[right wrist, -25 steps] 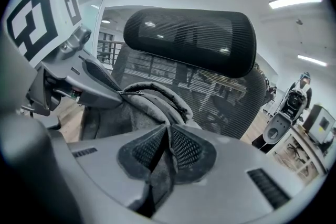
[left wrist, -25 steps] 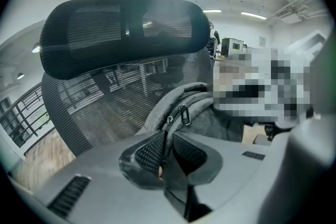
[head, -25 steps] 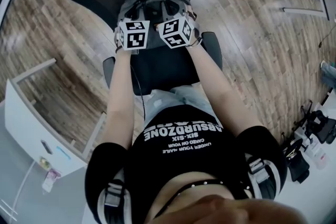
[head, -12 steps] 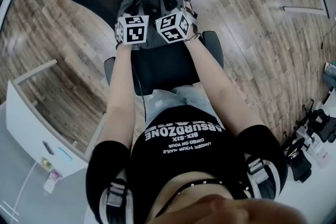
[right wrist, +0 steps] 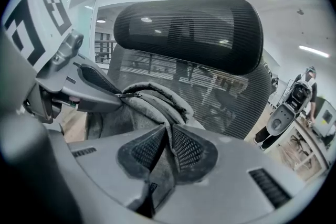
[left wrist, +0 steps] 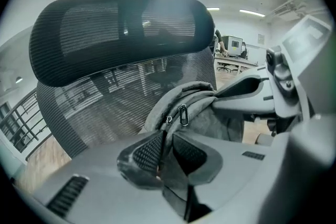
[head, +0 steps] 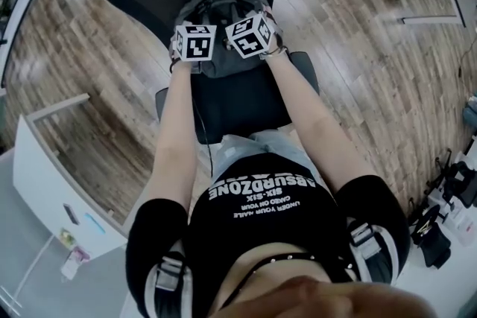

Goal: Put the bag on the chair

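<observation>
The room has a wooden plank floor (head: 358, 86), with a white cabinet (head: 45, 182) at the left edge of the head view, and ceiling lights show in both gripper views. In the middle of the floor stands a black office chair (head: 246, 100) with a mesh backrest (left wrist: 94, 107) and a wide headrest (left wrist: 121, 34). The grey bag (head: 220, 68) is on the chair. It sits at the back edge of the seat, about midway between the two armrests, and its top reaches up in front of the backrest. Whether it leans on the mesh I cannot tell. The person's two bare forearms reach over the seat to the top of the bag. The left hand-held gripper (left wrist: 167, 149) has its jaws narrow, and they pinch a fold of the grey fabric near the top of the bag. The right hand-held gripper (right wrist: 168, 147) is close beside it. Its jaws have just been opening a little, but a strip of the bag's fabric is between the ribbed pads (right wrist: 187, 148) and they press on it. A small metal zipper pull (left wrist: 184, 114) hangs just above the left jaws.
</observation>
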`<state>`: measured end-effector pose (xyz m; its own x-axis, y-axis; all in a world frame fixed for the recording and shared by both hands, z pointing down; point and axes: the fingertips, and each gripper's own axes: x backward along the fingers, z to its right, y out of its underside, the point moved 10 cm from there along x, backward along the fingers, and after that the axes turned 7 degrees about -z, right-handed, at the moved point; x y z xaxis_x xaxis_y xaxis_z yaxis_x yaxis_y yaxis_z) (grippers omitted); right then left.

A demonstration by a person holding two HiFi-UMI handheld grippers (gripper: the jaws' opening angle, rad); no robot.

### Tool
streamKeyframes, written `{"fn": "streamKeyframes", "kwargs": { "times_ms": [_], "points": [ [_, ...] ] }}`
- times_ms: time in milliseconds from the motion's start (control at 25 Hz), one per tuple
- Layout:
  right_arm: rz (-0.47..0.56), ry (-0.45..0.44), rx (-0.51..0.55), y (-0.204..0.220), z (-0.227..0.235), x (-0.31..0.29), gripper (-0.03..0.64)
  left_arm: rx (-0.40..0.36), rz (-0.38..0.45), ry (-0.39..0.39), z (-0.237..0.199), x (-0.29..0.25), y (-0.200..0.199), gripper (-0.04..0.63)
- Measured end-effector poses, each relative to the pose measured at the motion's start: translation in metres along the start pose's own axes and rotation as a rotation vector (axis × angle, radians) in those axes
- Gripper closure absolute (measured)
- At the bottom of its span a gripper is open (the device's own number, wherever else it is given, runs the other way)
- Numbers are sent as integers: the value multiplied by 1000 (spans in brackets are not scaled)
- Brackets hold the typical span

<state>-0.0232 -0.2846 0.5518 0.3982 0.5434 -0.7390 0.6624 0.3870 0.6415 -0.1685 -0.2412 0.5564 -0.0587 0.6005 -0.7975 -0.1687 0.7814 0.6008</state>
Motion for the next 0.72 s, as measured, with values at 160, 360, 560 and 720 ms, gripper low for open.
{"fn": "streamKeyframes", "kwargs": {
  "times_ms": [160,360,560,720],
  "points": [
    [-8,-67,-52,2,4,19,540,-40,-39,3,6,14,0,531],
    [-5,-96,-55,9,-2,43,524,-75,-32,-2,13,39,9,476],
    [17,-97,-48,23,-10,68,509,-87,-14,9,26,64,24,453],
    [20,-108,-60,31,-20,82,506,-71,21,13,35,84,34,453]
  ]
}}
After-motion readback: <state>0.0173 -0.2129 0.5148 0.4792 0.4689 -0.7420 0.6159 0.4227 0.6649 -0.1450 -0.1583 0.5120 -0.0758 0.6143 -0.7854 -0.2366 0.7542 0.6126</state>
